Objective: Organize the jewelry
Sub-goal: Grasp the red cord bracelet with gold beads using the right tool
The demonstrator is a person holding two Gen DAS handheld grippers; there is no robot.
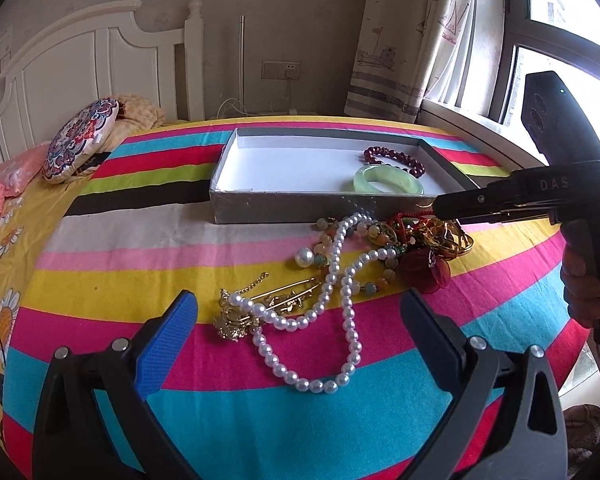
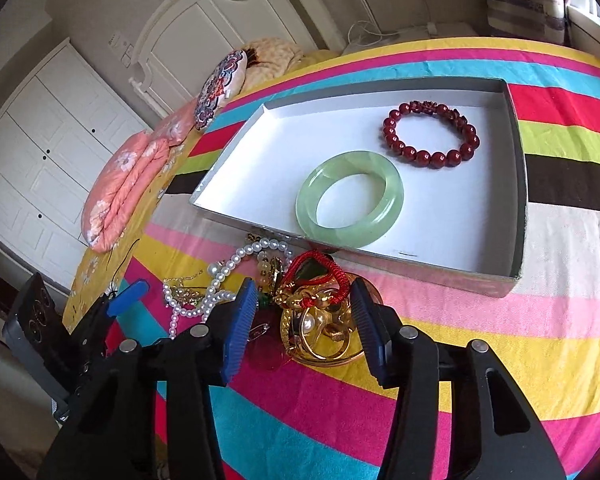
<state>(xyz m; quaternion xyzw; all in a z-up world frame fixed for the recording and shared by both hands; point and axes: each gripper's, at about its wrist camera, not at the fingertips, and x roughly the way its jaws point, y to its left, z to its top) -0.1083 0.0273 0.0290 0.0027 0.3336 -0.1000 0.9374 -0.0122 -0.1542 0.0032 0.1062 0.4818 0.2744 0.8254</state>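
- A bed covered by a striped blanket (image 1: 148, 248) carries everything; the grey box (image 2: 518, 200) is taken as the landmark, lying open on the blanket.
- Inside the box a green bangle (image 2: 350, 199) is seen near the front wall, and a red bead bracelet (image 2: 431, 134) behind it, the two apart.
- Just in front of the box's front wall the unsorted jewelry pile (image 2: 316, 312) is heaped: gold bangles, a red cord piece and mixed beads, with a pearl necklace (image 1: 346, 312) trailing from it away from the box.
- The right tongs (image 2: 304, 320) are held wide, with the pile's gold and red part between the pads; nothing is gripped yet.
- The left tongs (image 1: 300, 320) are spread wide and empty, low over the pearl loop on the side far from the box.
- Risk, as judged: the pieces look entangled, so closing on the heap could lift several at once, or drag the pearl strand along and spill it short of the box.
- A round gold bangle could also slip from the pads if pinched on its curve.
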